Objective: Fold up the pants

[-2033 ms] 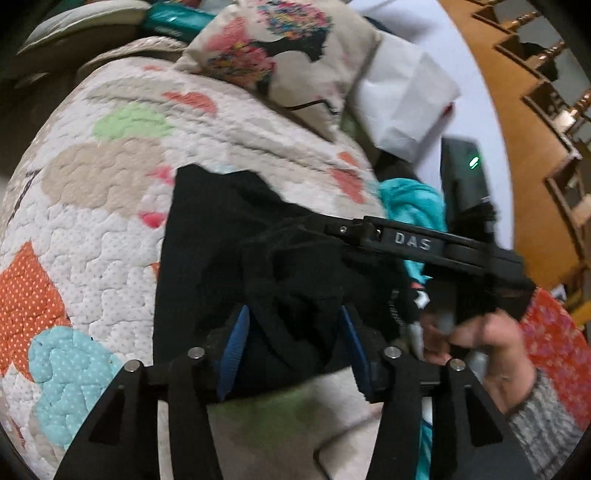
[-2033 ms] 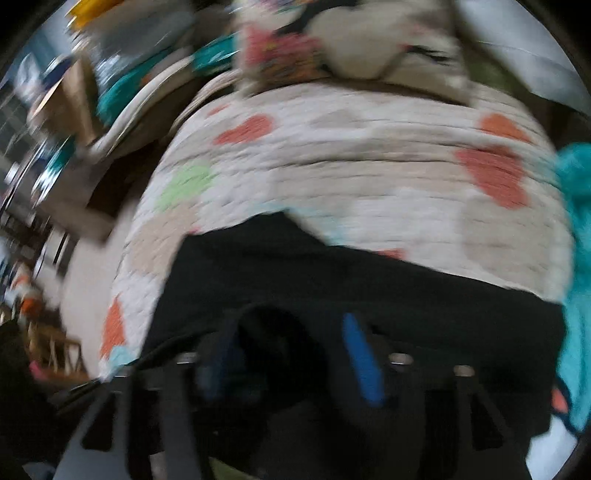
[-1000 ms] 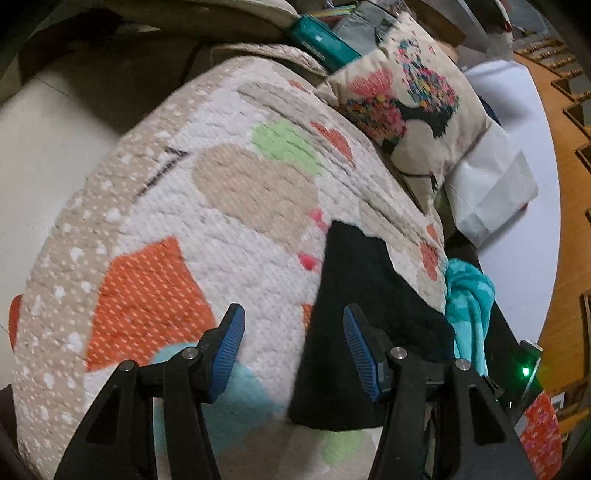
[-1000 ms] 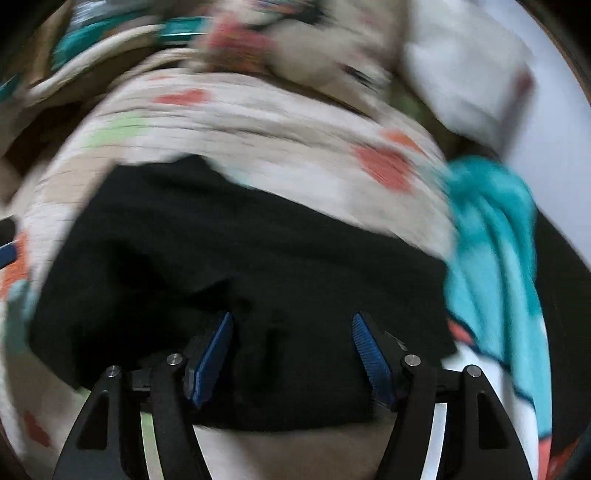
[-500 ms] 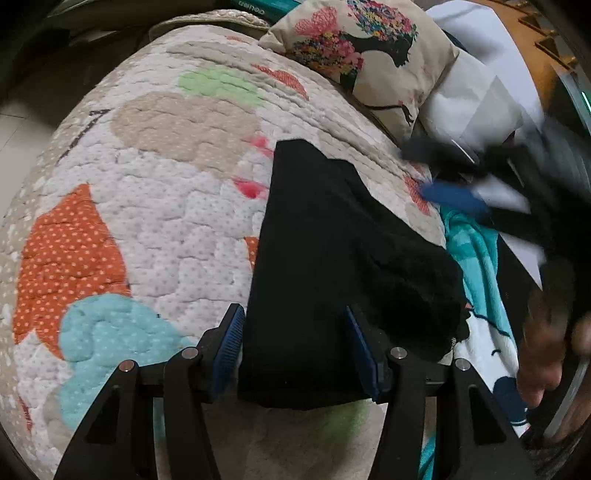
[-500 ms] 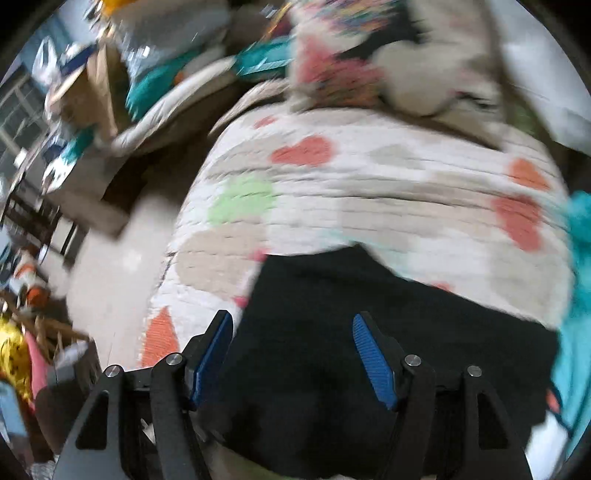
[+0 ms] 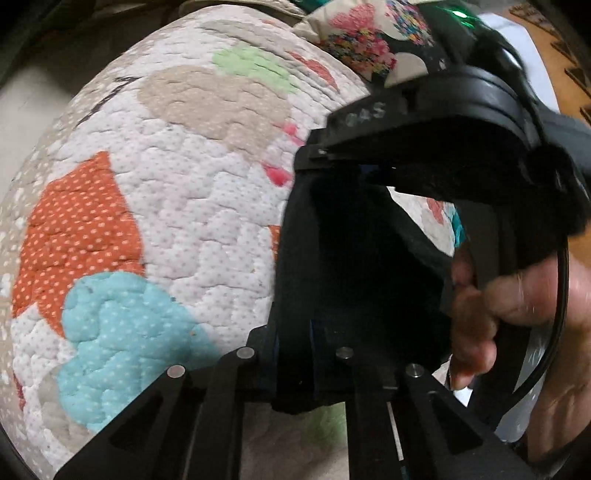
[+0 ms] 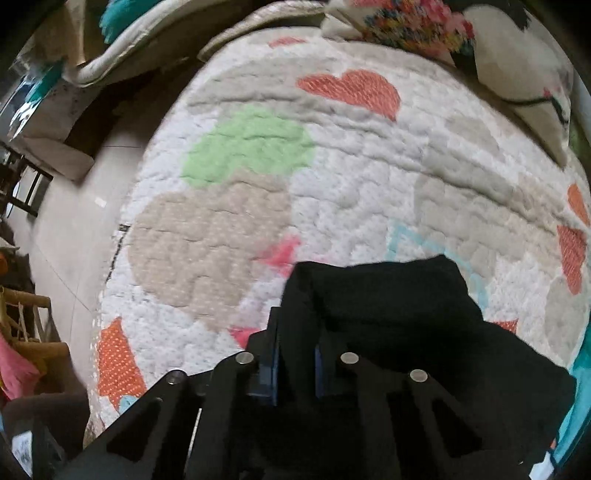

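The black pants [image 7: 354,266] lie folded on a quilted bedspread [image 7: 184,206] with coloured patches. My left gripper [image 7: 293,354] is shut on the near left edge of the pants. My right gripper [image 8: 295,363] is shut on the far left edge of the same pants [image 8: 388,306]. In the left wrist view the right gripper's black body [image 7: 436,122] and the hand [image 7: 509,306] holding it reach across over the pants from the right.
A floral pillow [image 7: 369,33] lies at the far end of the bed, also in the right wrist view [image 8: 480,40]. Turquoise cloth [image 8: 576,398] lies at the right. The floor [image 8: 62,229] and clutter are at the left beyond the quilt's edge.
Both grippers were open over the folded pants half a second ago. Now each has closed on the left edge of the pants, and the right gripper has come in close over the left one.
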### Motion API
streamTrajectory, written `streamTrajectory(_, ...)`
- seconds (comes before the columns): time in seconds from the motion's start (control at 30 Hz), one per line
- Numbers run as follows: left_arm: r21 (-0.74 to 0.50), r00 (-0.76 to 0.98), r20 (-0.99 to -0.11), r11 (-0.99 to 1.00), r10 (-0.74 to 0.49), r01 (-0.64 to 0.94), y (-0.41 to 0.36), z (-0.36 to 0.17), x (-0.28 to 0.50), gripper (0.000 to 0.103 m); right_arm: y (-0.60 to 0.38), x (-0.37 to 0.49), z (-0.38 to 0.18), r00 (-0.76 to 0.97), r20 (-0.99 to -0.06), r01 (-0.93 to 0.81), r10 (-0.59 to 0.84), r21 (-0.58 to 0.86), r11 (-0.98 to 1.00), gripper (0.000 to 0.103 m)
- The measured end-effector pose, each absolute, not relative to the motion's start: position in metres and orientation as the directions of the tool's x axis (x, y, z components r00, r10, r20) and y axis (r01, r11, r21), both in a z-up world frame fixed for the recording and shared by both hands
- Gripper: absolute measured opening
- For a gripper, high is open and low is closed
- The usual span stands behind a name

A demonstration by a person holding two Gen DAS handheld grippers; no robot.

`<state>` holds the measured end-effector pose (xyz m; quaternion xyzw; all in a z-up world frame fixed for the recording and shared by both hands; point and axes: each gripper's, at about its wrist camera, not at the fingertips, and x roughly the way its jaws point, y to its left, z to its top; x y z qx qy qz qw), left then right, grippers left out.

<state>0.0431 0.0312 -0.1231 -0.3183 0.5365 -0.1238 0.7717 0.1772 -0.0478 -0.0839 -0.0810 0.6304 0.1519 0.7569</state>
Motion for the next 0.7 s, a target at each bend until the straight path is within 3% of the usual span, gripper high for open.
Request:
streamTrajectory(0.43, -0.607, 0.469, -0.771, 0.719, -0.430, -0.339, 0.120, -0.115, 0.020, 0.012, 0.039, 0.171, -0.064, 0.136, -0.959, -0.442, 0.248, 0.165, 0.882, 0.013)
streamTrajectory(0.5, -0.602, 0.462, -0.780, 0.708, -0.423, -0.369, 0.127, -0.117, 0.017, 0.015, 0.054, 0.170, -0.071, 0.119, -0.963, -0.450, 0.240, 0.163, 0.878, 0.020)
streamTrajectory(0.57, -0.600, 0.462, -0.785, 0.690, -0.413, -0.404, 0.128, -0.115, 0.014, 0.019, 0.058, 0.174, -0.073, 0.113, -0.961, -0.448, 0.251, 0.177, 0.877, 0.037)
streamTrajectory(0.7, -0.599, 0.498, -0.777, 0.696, -0.385, -0.396, 0.137, -0.101, 0.006, 0.020, 0.033, 0.181, -0.044, 0.178, -0.927, -0.408, 0.330, 0.235, 0.882, 0.052)
